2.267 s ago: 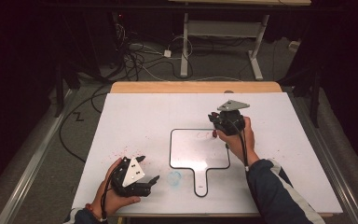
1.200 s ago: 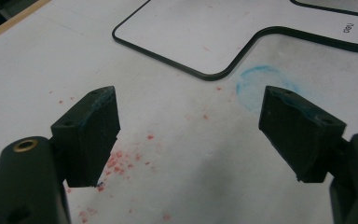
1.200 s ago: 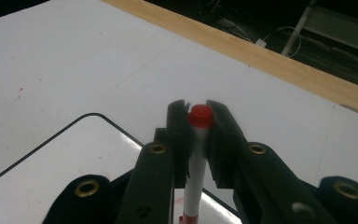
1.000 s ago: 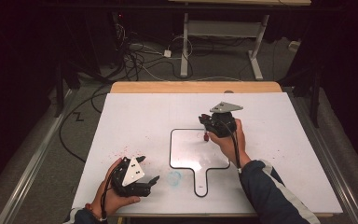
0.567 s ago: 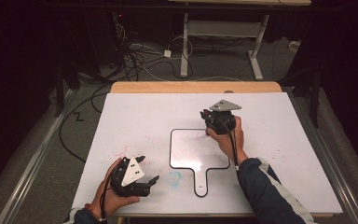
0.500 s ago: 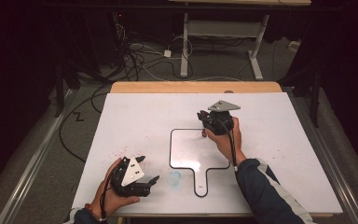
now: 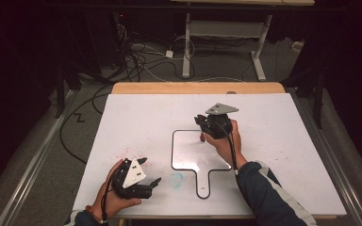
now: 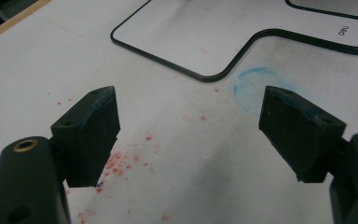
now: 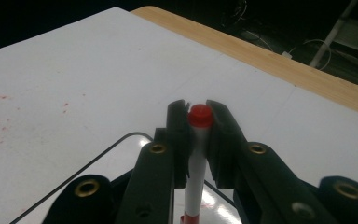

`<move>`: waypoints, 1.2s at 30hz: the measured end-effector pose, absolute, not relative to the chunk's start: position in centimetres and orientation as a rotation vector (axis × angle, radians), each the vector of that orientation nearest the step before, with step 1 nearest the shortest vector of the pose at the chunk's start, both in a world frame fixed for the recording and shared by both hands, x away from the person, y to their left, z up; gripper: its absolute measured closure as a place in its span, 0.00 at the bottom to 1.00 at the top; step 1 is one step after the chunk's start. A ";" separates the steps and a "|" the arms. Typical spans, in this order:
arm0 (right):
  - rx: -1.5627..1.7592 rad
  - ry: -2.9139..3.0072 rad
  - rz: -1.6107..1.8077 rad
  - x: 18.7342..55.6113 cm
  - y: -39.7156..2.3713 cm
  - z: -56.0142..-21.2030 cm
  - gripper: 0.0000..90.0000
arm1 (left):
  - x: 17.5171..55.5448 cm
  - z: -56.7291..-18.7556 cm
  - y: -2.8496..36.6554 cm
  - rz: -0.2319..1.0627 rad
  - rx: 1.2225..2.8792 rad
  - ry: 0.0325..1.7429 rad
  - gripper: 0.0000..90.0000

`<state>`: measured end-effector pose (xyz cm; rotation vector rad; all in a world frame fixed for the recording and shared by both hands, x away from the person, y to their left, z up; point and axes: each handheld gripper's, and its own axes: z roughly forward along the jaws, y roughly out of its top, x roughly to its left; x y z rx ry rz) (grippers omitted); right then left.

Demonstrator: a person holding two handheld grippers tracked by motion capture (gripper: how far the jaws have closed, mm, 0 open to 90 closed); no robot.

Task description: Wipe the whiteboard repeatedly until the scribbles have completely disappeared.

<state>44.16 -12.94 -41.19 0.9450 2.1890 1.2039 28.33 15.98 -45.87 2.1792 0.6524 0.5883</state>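
Observation:
A white marker (image 9: 196, 163) with a red end cap is clamped between the jaws of my right gripper (image 9: 196, 108), which is shut on it. From above, that right gripper (image 7: 203, 123) hovers over the upper right corner of the small whiteboard (image 7: 188, 153), a black-rimmed paddle shape. The marker's red lower end (image 7: 201, 137) points down at the board; I cannot tell if it touches. My left gripper (image 7: 151, 171) rests near the table's front left, jaws wide apart. In its own view the left gripper (image 8: 189, 95) has nothing between its pads.
Red specks (image 8: 121, 163) and a blue smudge (image 8: 251, 84) mark the white table top (image 7: 283, 141) near the left gripper. The board's handle (image 7: 202, 186) points toward the front edge. A wooden strip (image 7: 198, 88) runs along the far edge, with cables on the floor beyond.
My right gripper has drifted slightly left with the marker, ending over the board's corner. The left hand has stayed put.

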 end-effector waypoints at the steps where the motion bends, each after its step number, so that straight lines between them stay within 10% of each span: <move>1: 0.937 2.188 1.182 44.1 -12.8 -41.1 0.90 | 28.3 -45.9 16.0 0.589 2.180 0.653 0.21; 36: 1.018 2.016 1.210 46.8 -13.2 -42.3 0.90 | 28.2 -45.8 16.1 0.584 2.160 0.652 0.21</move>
